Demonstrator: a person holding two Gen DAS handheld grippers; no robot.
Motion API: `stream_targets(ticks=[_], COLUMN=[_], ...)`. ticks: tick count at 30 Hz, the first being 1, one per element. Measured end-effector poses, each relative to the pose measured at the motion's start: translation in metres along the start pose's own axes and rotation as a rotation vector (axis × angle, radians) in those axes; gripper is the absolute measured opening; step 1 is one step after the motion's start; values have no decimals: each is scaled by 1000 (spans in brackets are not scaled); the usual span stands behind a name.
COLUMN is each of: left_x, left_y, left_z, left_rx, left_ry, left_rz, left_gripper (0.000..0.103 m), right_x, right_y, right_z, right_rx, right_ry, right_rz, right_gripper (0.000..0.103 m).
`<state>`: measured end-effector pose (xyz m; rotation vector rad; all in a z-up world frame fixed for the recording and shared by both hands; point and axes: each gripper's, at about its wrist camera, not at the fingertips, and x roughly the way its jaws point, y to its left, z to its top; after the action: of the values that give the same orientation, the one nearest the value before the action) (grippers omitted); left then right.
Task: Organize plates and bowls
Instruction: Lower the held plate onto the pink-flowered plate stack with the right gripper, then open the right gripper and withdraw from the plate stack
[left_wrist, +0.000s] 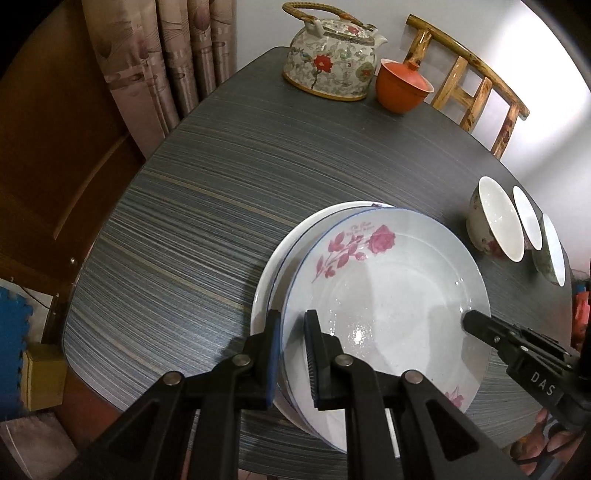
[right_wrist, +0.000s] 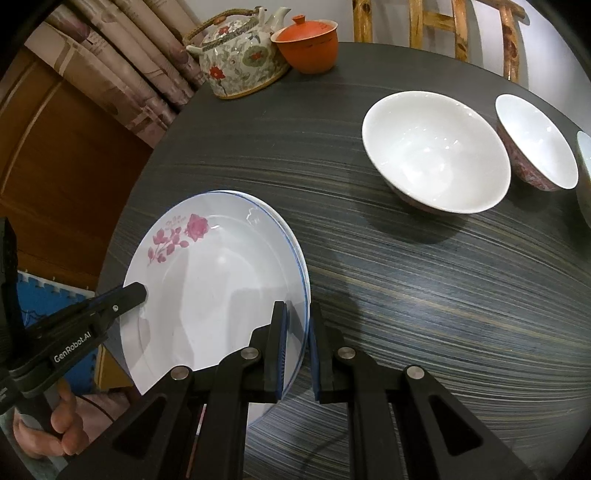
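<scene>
Our left tool straddles the near-left rim of the rose plate, fingers parted; our right tool straddles its opposite rim, likewise parted; the plate tops a stack of plates on the striped counter; three bowls stand apart beyond; teapot farther back.

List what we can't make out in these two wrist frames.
- Lower plate: left wrist view, only a rim crescent shows; the rose plate covers the rest.
- Third bowl: right wrist view, cut off by the frame edge.
- Script above the rose: both views, too small to read.
- Left gripper and right gripper: each straddles the rim; pad contact unclear.
</scene>
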<state>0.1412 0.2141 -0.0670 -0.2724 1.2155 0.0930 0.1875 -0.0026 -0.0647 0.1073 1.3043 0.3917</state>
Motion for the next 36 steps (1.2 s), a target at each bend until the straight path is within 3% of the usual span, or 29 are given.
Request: stream_targets(ticks=[36], left_x=[3], left_y=[-10], left_z=[4], left_rx=[34], left_ry=[37], left_rz=[66], left_gripper=[15], right_x=[-2], right_y=[0], right_z=[-3], right_rx=[7], right_ry=[3], right_rz=[-2], right_gripper=[13])
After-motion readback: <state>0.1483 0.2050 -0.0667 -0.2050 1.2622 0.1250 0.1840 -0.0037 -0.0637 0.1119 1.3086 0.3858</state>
